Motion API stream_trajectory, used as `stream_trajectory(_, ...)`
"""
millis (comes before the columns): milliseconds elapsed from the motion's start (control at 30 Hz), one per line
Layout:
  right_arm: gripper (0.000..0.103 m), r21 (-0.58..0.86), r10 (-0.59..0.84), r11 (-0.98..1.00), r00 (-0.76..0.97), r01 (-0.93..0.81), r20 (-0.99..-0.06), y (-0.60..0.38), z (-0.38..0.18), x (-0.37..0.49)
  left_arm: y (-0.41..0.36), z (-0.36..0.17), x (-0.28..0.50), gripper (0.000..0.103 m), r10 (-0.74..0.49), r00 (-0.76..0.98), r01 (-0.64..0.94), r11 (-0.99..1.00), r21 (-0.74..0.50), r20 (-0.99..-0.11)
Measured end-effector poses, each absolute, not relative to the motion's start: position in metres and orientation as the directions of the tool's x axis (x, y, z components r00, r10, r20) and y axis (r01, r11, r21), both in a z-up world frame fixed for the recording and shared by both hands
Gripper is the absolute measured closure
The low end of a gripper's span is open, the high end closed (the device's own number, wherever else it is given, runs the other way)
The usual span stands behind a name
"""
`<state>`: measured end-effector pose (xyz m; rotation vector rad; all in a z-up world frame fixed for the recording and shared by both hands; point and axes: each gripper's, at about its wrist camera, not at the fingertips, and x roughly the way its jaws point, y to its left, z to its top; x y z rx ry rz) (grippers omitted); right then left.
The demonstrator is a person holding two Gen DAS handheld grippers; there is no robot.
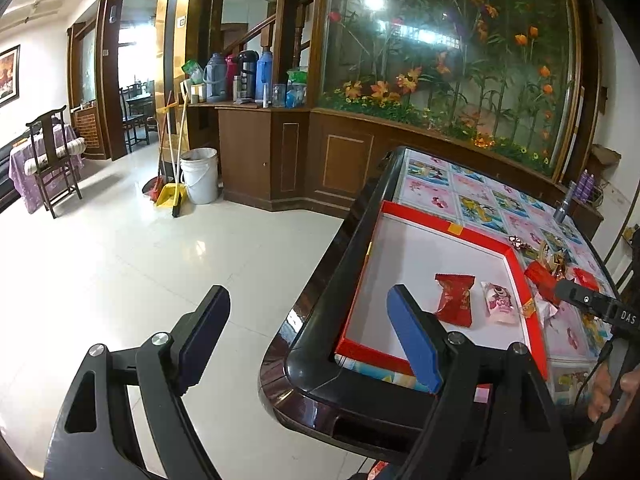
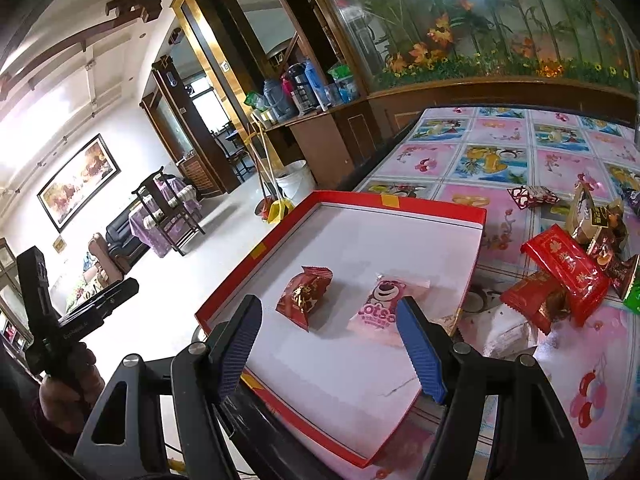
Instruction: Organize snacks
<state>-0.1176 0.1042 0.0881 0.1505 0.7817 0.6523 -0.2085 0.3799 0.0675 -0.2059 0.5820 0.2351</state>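
Note:
A red-rimmed tray with a white floor lies on the flowered tablecloth. Two snacks rest in it: a red packet and a pink bear packet. Several more wrapped snacks are heaped on the cloth right of the tray. My left gripper is open and empty, off the table's left corner, one finger above the floor. My right gripper is open and empty over the tray's near part, just short of the two packets.
The table's black raised edge runs along the tray's left. On the floor beyond stand a white bucket, a broom and dustpan and a wooden chair. A dark bottle stands at the table's far side.

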Motion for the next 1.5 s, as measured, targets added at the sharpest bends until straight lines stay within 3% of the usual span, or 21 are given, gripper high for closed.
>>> stream_trajectory(700, 0.031, 0.384, 0.597, 0.797, 0.510, -0.467, -0.620, 0.102, 0.080, -0.104, 0.396, 0.059, -0.208, 0.022, 0.163, 0.793, -0.296, 0.945, -0.137, -0.586)
stream_trajectory(1000, 0.031, 0.385, 0.610, 0.785, 0.496, -0.486, -0.617, 0.118, 0.085, -0.100, 0.444, 0.067, -0.250, 0.022, 0.021, 0.796, -0.224, 0.939, -0.261, -0.605)
stream_trajectory(1267, 0.031, 0.378, 0.625, 0.773, 0.509, -0.509, -0.592, 0.133, 0.107, -0.111, 0.512, 0.080, -0.326, 0.021, 0.023, 0.796, -0.230, 0.936, -0.266, -0.605)
stream_trajectory(1500, 0.031, 0.378, 0.631, 0.772, 0.548, -0.510, -0.549, 0.119, 0.132, -0.145, 0.558, 0.058, -0.352, 0.021, -0.161, 0.793, -0.127, 0.900, -0.418, -0.588)
